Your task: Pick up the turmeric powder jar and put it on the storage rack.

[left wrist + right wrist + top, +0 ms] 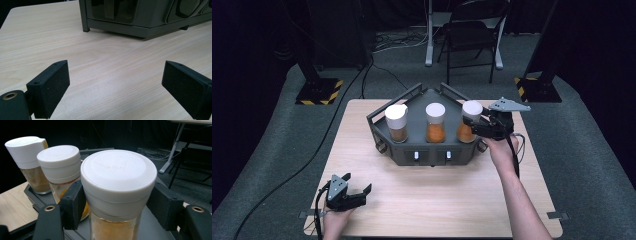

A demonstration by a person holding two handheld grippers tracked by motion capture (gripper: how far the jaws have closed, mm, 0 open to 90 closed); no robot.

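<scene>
Three glass spice jars with white lids stand in a dark grey rack [427, 152] at the table's far middle: a left jar [396, 123] with brown powder, a middle jar [435, 123] with orange powder, and a right jar [468, 122] with orange powder. My right gripper [476, 125] is shut on the right jar [117, 195], a pad on each side just below its lid. The other two jars [60, 167] [27, 157] line up behind it. My left gripper [354, 186] rests open near the table's front left corner, with bare wood between its pads [50, 87].
The rack [140, 17] stands ahead of the left gripper. The wooden table [437, 200] sits on grey carpet. A folding chair [472, 35] and a desk leg stand beyond the table. Black stands with hazard-striped bases [319, 90] flank it.
</scene>
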